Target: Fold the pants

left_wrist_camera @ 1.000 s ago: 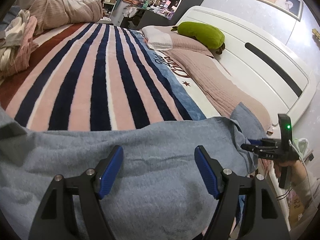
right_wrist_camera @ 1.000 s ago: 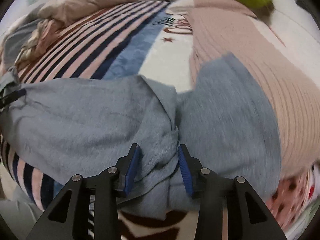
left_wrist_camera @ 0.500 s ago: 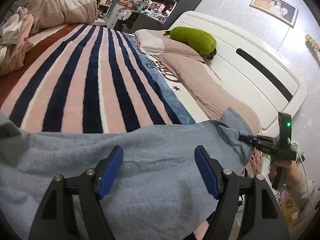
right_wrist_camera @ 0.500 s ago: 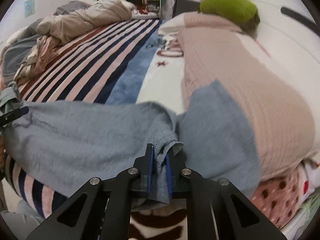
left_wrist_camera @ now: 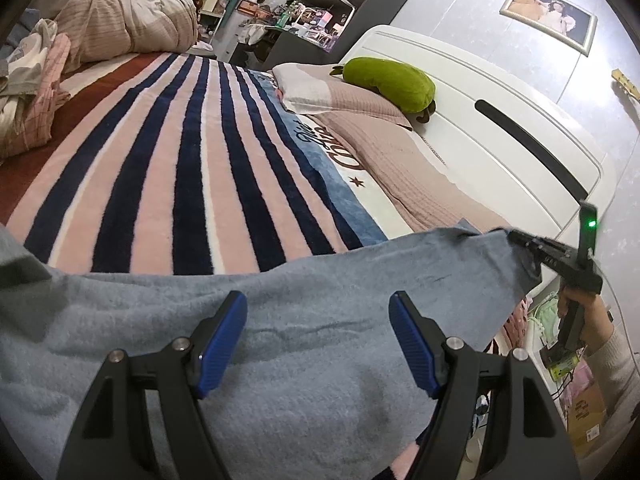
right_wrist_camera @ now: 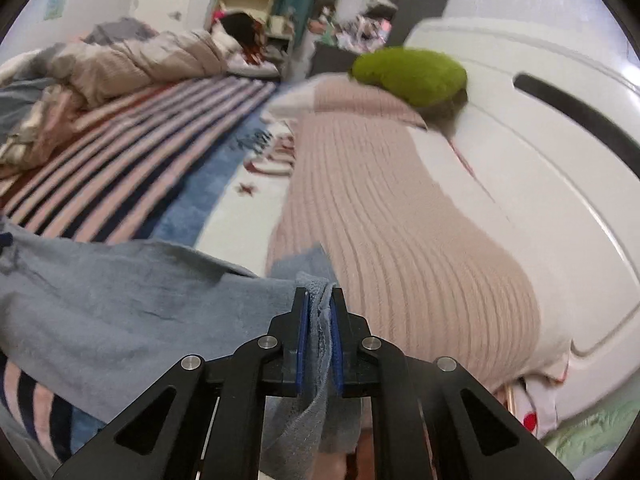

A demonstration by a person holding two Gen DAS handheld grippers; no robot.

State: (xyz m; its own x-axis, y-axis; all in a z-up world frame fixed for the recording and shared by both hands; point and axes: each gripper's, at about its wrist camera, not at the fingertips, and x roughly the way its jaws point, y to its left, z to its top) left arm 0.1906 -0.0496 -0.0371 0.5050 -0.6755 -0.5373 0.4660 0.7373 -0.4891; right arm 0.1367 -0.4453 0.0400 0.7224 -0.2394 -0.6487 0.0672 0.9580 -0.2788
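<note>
Pants (left_wrist_camera: 304, 320), grey-blue and fleecy, lay stretched across the near end of the bed (left_wrist_camera: 160, 168), over its striped blanket (left_wrist_camera: 132, 184), and at the right they were lifted off it. Behind them ran the pink knit cover (right_wrist_camera: 400, 240), alongside the white headboard (left_wrist_camera: 500, 128), with a green plush (left_wrist_camera: 390, 82) sitting on the pillow (left_wrist_camera: 308, 88) at the far end. A heap of bedding (left_wrist_camera: 120, 28) sat piled at the far left corner.

And the right tool (right_wrist_camera: 319, 320) had its jaws pressed together on a bunched fold of the pants, cloth hanging down between the blue pads (right_wrist_camera: 303, 344). In the left view that same tool (left_wrist_camera: 520, 240) pinched the pants' right edge, held up in a hand (left_wrist_camera: 576, 308) at the edge of the bed.

The left tool (left_wrist_camera: 318, 340) hovered over the middle of the pants, jaws standing well apart, blue pads (left_wrist_camera: 222, 344) either side of bare cloth, nothing gripped. Whether its tips touched the fabric, I could not tell.
</note>
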